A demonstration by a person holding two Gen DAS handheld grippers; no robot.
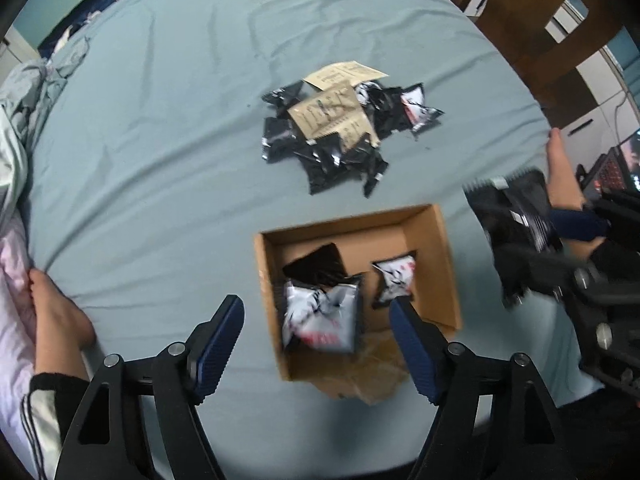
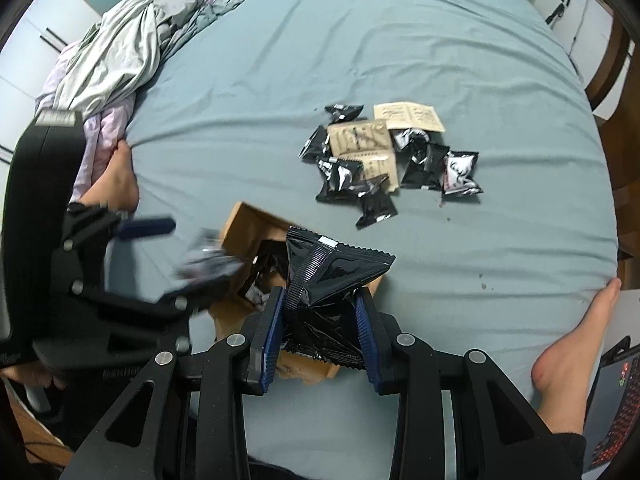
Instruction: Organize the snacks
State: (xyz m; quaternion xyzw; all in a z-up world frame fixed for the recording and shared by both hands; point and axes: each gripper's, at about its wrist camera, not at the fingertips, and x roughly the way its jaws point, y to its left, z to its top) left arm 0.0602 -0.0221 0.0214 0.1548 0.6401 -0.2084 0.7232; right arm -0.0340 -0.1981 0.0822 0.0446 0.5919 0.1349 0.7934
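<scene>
Cardboard, brown and open-topped, forms the shallow box [image 1: 434, 264] lying on the blue-grey bedsheet [image 1: 160, 140], at about 6 o'clock from the centre of the left wrist view. Inside it lie three snack packets: a large silver-and-white foil packet [image 1: 320, 316] against the box's 9 o'clock wall, a flat black packet [image 1: 316, 264] partly under it toward 12 o'clock, and a smaller white-and-black packet [image 1: 394, 280] near the 3 o'clock wall.

At 12 o'clock from the box, well apart from it, sits the loose pile of black foil packets [image 1: 328, 152] mixed with tan paper sachets [image 1: 332, 114]; a white-and-black packet [image 1: 420, 108] lies at the pile's 3 o'clock edge.

Over the box hangs the left gripper [image 1: 318, 316], pointing straight down, its blue-padded jaws spread wide with nothing pinched between them; one finger stands outside the box's 9 o'clock wall, the other above its interior.

The right gripper [image 2: 320, 312] is clamped on a crinkled black foil snack packet [image 2: 332, 276], its blue pads pressing both sides of the packet's lower half, while the serrated top edge fans out above the jaws. In the right wrist view this packet is held in front of the box, hiding much of it. In the left wrist view the same gripper shows blurred at 3 o'clock.

A person's bare feet [image 2: 576, 344] rest on the sheet at either side, and a crumpled grey blanket [image 2: 132, 52] is heaped at 10 o'clock in the right wrist view.
</scene>
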